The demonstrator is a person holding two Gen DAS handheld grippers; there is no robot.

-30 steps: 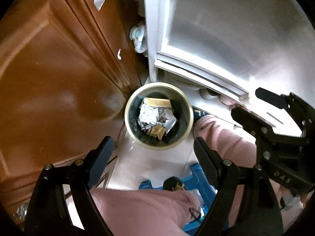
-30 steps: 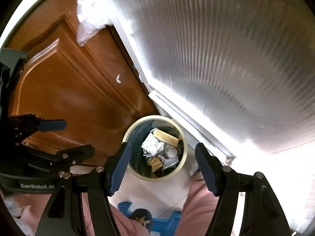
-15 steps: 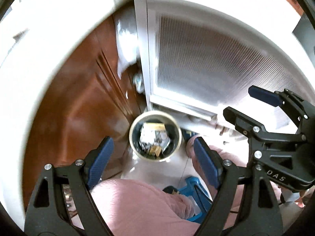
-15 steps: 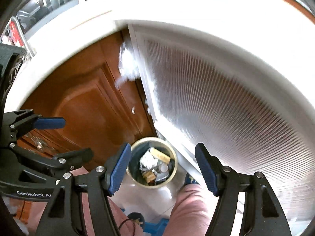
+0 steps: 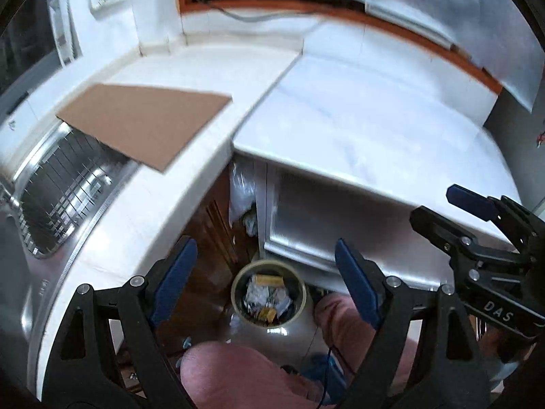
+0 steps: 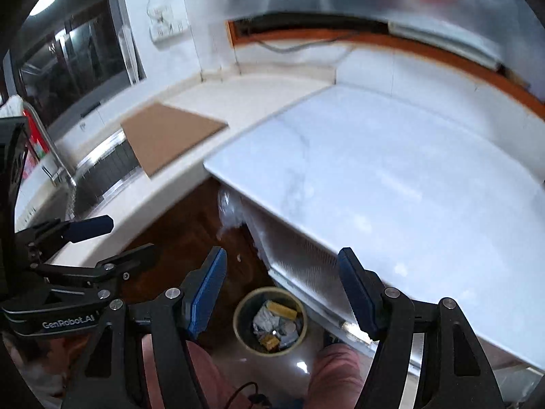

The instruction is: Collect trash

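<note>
A round trash bin (image 5: 268,293) with a cream rim stands on the floor far below, holding crumpled paper and wrappers. It also shows in the right wrist view (image 6: 271,320). My left gripper (image 5: 265,279) is open and empty, high above the bin. My right gripper (image 6: 282,288) is open and empty too, beside the left one; it shows at the right edge of the left wrist view (image 5: 477,225). The left gripper shows at the left of the right wrist view (image 6: 88,238).
A white marble counter (image 6: 391,177) fills the right. A brown cardboard sheet (image 5: 146,119) lies on the pale worktop, partly over a steel sink (image 5: 58,184). A brown wooden cabinet door (image 6: 184,228) stands below. The person's pink-trousered legs (image 5: 245,375) are under the grippers.
Both grippers have risen well above the bin, from just over it to above counter height. The bin looks smaller and the worktop, sink and cardboard have come into view. Both stay open.
</note>
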